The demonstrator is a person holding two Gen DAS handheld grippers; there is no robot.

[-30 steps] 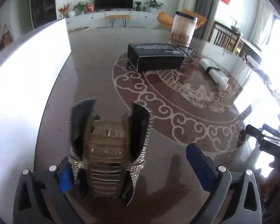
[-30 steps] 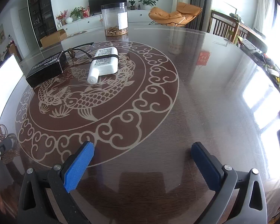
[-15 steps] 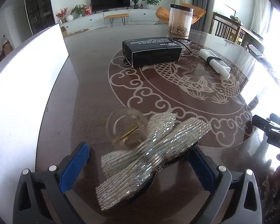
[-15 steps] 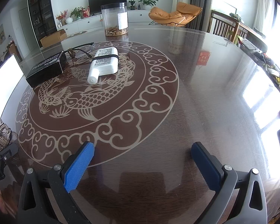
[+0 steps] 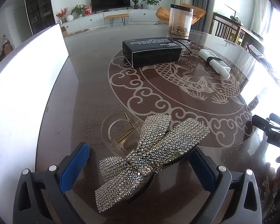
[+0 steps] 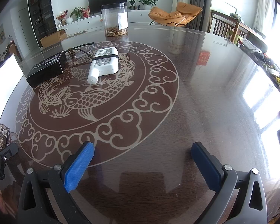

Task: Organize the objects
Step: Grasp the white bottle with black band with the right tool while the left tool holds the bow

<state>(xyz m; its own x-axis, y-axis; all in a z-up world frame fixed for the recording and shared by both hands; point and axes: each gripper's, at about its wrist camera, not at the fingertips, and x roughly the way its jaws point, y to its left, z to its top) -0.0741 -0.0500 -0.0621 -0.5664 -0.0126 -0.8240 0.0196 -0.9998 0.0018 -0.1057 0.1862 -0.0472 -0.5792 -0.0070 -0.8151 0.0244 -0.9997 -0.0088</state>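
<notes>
I am holding the left gripper (image 5: 138, 165) with jaws apart around the rhinestone bow hair clip (image 5: 151, 156), which is lying on the bench (image 5: 95, 85) ready for sorting; the right gripper (image 6: 142, 165) is hovering, jaws apart, empty

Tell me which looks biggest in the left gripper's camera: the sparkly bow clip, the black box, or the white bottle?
1. Sparkly bow hair clip, though it lies nearest the camera, which inflates it.
2. Black box.
3. White bottle.
</notes>
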